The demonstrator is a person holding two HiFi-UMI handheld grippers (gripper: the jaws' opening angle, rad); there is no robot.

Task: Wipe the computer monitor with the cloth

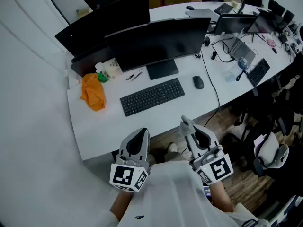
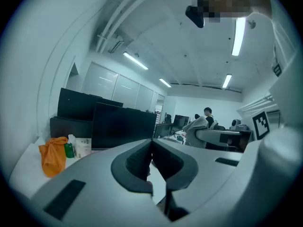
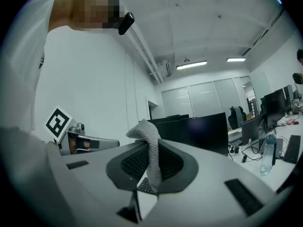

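Right gripper [image 1: 188, 126] clenched on grey cloth [image 3: 150, 148]; left gripper [image 1: 140, 134] jaws pressed together, nothing between. Both at 6 o'clock off desk [image 1: 106, 126] edge. Black monitor [image 1: 158, 44] at 12 o'clock behind keyboard [image 1: 152, 96].

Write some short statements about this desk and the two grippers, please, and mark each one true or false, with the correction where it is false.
1. The right gripper holds a grey cloth between its jaws. True.
2. The left gripper holds the orange cloth. False: its jaws are together on nothing, and the orange cloth lies on the desk, left of the keyboard.
3. The mouse lies left of the keyboard. False: it lies to the right of it.
4. The screen of the monitor is dark. True.
5. The grey cloth touches the monitor. False: both grippers are at the near edge of the desk, apart from the monitor.
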